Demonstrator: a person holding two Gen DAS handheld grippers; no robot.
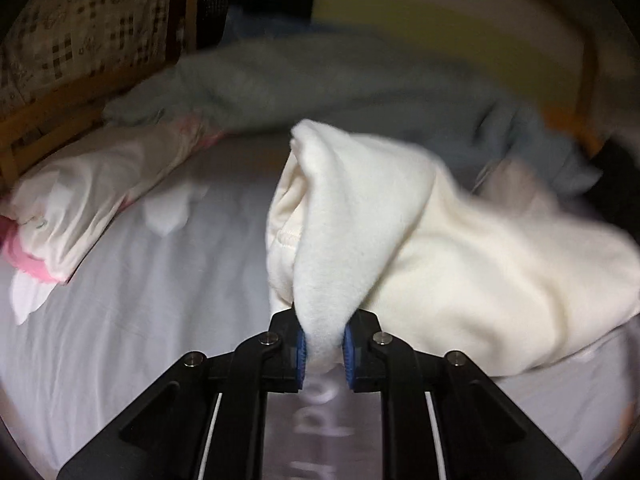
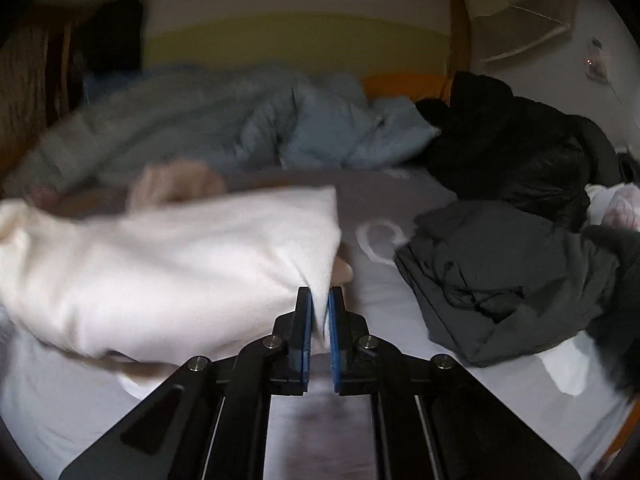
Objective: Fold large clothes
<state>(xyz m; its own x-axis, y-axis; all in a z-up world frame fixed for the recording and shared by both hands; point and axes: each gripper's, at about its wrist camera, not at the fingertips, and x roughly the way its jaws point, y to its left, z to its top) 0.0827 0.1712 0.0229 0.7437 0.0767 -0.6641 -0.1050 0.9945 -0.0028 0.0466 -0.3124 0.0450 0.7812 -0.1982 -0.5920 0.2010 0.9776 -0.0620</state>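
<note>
Where both jaws pinch, cream garment [image 1: 460,240], writing unreadable.

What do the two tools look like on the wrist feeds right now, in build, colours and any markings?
Both look alike. The left tool has matte black angular linkage arms with silver round pivot screws, and blue ribbed pads inside its fingers. Thin pale lines run down its frame. The right tool shows the same black arms, silver screws and blue pads. No cables or sleeves are in view; blurred lettering shows below the left one.
</note>
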